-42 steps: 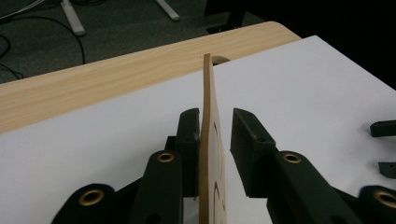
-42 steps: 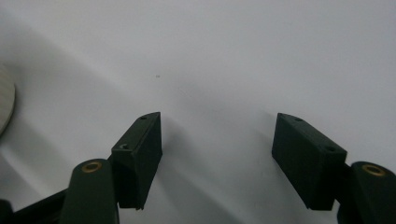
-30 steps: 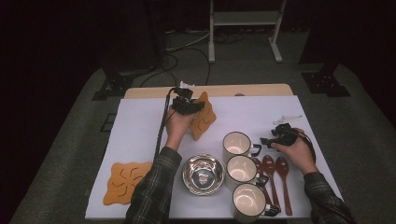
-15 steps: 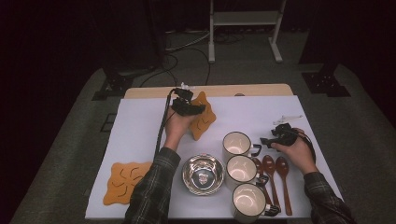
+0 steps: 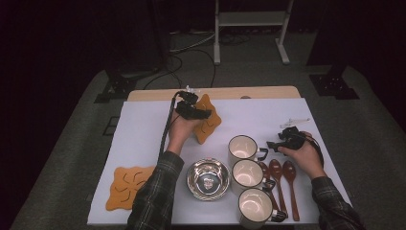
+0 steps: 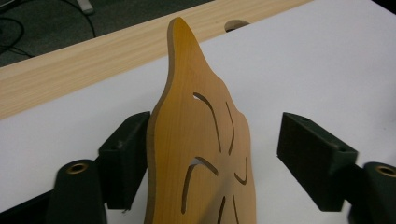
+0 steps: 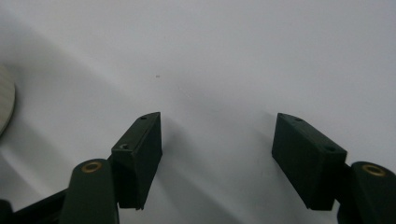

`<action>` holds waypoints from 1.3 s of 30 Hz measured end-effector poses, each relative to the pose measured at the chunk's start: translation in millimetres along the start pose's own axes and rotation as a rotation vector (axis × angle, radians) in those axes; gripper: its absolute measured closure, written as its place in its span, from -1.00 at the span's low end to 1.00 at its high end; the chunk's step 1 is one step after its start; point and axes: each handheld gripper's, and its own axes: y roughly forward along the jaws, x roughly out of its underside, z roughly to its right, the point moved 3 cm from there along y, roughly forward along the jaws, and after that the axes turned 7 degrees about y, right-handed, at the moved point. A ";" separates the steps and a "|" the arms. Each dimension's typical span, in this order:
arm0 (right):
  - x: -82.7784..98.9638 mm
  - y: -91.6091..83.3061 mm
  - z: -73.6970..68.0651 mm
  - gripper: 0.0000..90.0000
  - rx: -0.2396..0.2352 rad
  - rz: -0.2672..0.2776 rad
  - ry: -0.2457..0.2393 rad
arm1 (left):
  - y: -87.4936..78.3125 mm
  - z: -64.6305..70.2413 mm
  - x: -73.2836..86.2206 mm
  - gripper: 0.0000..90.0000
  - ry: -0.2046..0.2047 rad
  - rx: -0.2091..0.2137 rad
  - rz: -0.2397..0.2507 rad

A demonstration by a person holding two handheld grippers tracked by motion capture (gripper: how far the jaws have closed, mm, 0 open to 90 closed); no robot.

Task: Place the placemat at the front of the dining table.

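Note:
An orange wooden coaster [image 5: 209, 125] with curved slots stands tilted on edge on the white table cover, at the back middle. My left gripper [image 5: 192, 108] sits over it. In the left gripper view the coaster [image 6: 196, 154] leans against the left jaw, the right jaw stands well clear of it, and the left gripper [image 6: 215, 128] is open. My right gripper [image 5: 288, 138] hovers low at the right, beside the back mug [image 5: 242, 148]. In its own view the right gripper [image 7: 219, 123] is open over bare white cover.
A second orange coaster [image 5: 128, 187] lies flat at the front left. A steel bowl [image 5: 208, 178] sits front middle, with two more mugs [image 5: 247, 173] [image 5: 255, 207] to its right. Three wooden spoons [image 5: 278, 184] lie right of the mugs. The table's wooden back edge [image 5: 249, 92] shows.

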 end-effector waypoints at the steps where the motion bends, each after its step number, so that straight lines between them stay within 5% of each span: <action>1: 0.0 0.0 0.0 -0.31 0.000 0.000 0.000 | 0.5 0.0 0.3 -0.48 0.000 -0.001 -0.002; 15: 0.0 0.0 0.1 -0.30 0.000 0.001 -0.001 | 6.3 -0.6 3.5 -0.95 0.023 -0.030 -0.036; 39: 0.2 -0.1 0.1 -0.31 -0.001 0.000 0.003 | 13.3 -10.2 12.4 -0.96 0.016 -0.050 -0.076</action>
